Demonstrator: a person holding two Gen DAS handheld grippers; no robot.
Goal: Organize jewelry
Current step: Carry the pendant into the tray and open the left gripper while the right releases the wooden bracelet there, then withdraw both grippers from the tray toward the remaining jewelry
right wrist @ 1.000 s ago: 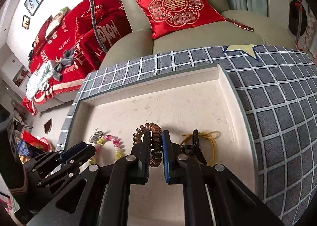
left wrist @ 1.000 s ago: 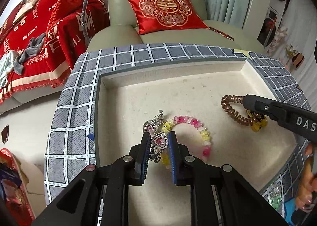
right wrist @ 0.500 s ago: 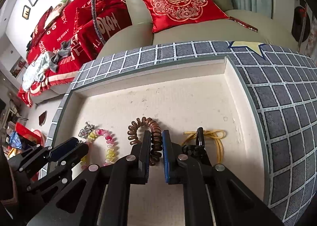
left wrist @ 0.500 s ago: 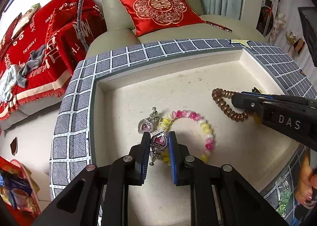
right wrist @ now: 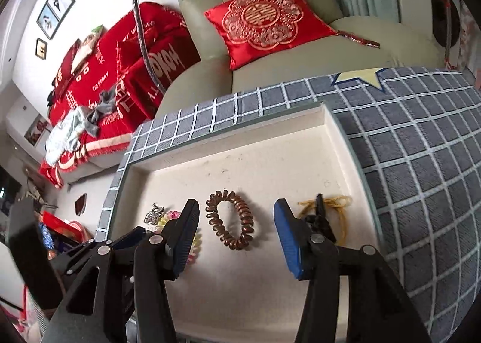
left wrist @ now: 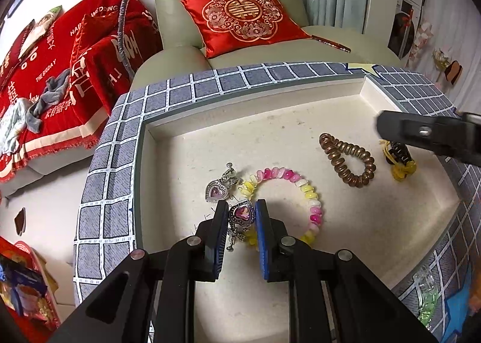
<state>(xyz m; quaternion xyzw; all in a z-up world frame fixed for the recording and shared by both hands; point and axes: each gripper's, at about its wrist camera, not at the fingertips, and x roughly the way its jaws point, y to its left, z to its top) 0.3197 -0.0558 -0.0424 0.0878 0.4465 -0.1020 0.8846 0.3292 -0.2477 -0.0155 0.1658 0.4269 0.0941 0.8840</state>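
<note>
A cream tray (left wrist: 270, 138) with a grey checked rim holds the jewelry. My left gripper (left wrist: 240, 216) is shut on a silver heart earring with a pink stone (left wrist: 241, 213), just above the tray floor. A second heart earring (left wrist: 215, 191) lies beside a pink and yellow bead bracelet (left wrist: 303, 189). The brown spiral hair tie (right wrist: 231, 227) lies flat on the tray; my right gripper (right wrist: 236, 222) is open above it, a finger on either side, not touching it. A black clip with yellow cord (right wrist: 324, 216) lies to its right.
The tray's raised walls (right wrist: 339, 132) enclose the items. The grey checked surface (right wrist: 421, 162) extends to the right. A green armchair with a red cushion (left wrist: 240, 18) stands behind, and a red blanket (left wrist: 60, 57) covers a sofa at the left.
My right gripper has opened and let go of the brown hair tie, which now lies on the tray. My left gripper still holds the heart earring, a little higher and farther back.
</note>
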